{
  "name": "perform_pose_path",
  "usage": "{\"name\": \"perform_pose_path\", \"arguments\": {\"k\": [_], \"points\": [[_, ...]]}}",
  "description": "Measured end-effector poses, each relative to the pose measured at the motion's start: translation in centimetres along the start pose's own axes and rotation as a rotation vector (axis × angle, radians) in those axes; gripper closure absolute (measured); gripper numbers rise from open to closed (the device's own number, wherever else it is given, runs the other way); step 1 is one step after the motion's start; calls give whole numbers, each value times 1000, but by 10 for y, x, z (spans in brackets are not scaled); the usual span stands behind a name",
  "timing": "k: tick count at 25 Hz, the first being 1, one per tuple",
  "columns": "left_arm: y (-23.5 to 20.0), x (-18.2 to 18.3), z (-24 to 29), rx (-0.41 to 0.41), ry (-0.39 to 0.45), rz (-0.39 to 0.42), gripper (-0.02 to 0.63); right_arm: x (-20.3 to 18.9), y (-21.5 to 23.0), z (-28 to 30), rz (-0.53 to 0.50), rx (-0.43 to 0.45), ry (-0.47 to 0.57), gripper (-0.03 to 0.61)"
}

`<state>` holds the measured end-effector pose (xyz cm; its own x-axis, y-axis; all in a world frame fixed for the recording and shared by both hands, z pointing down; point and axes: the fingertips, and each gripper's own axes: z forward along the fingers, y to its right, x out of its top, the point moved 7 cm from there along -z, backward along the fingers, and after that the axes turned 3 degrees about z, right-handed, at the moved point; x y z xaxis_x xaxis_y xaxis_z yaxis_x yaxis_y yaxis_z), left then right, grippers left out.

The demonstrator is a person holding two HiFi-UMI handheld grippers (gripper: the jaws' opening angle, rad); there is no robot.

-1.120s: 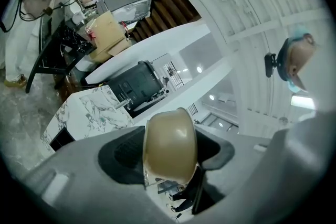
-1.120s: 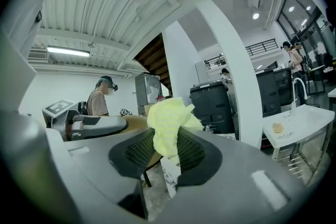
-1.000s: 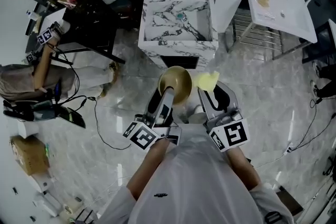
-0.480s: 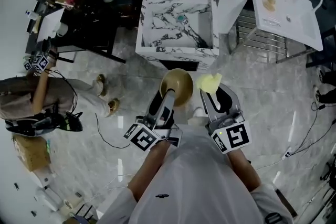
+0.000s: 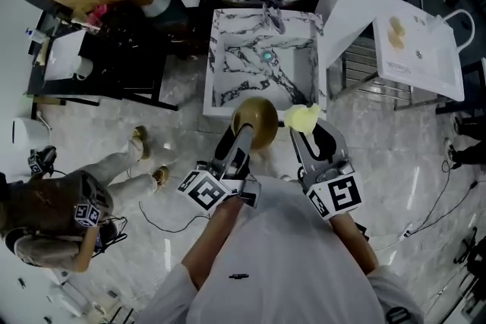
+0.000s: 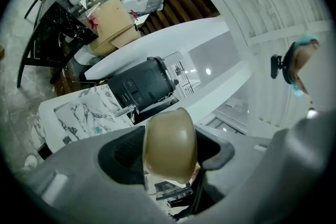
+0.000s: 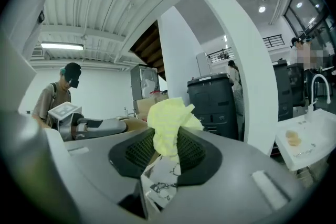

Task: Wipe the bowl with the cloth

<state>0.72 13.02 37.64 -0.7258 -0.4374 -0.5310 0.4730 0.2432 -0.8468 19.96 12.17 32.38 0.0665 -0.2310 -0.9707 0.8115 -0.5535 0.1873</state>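
Note:
A tan bowl (image 5: 256, 120) is held on edge in my left gripper (image 5: 244, 134), which is shut on its rim; in the left gripper view the bowl (image 6: 169, 145) fills the gap between the jaws. My right gripper (image 5: 299, 129) is shut on a crumpled yellow cloth (image 5: 302, 116), seen bunched between the jaws in the right gripper view as cloth (image 7: 169, 124). Bowl and cloth sit side by side, a small gap apart, just in front of the marble sink (image 5: 224, 63).
The marble sink has a tap (image 5: 271, 14) at its far rim and a drain (image 5: 266, 55). A white table (image 5: 419, 49) with round items stands right. Boxes and a black table (image 5: 99, 34) lie left. Another person (image 5: 53, 212) crouches lower left with grippers.
I have stepped closer to the sink, so bowl and cloth now sit at its front rim. The person at the left has moved down and toward the lower left.

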Motion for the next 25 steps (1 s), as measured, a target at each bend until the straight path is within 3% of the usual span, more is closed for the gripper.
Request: {"name": "perform_pose_path", "arguments": {"k": [8,15,25], "points": [[-53,78,53,-49,-55,-14,345,18,2,103,-30,-42,-4,462],[-83,113,80,-94,-111,-30,345,18,-5,159,-50,-28,-41,462],[-93,128,94,-149,-155,-27,345,21,-5,188,-155,138,-118,462]]}}
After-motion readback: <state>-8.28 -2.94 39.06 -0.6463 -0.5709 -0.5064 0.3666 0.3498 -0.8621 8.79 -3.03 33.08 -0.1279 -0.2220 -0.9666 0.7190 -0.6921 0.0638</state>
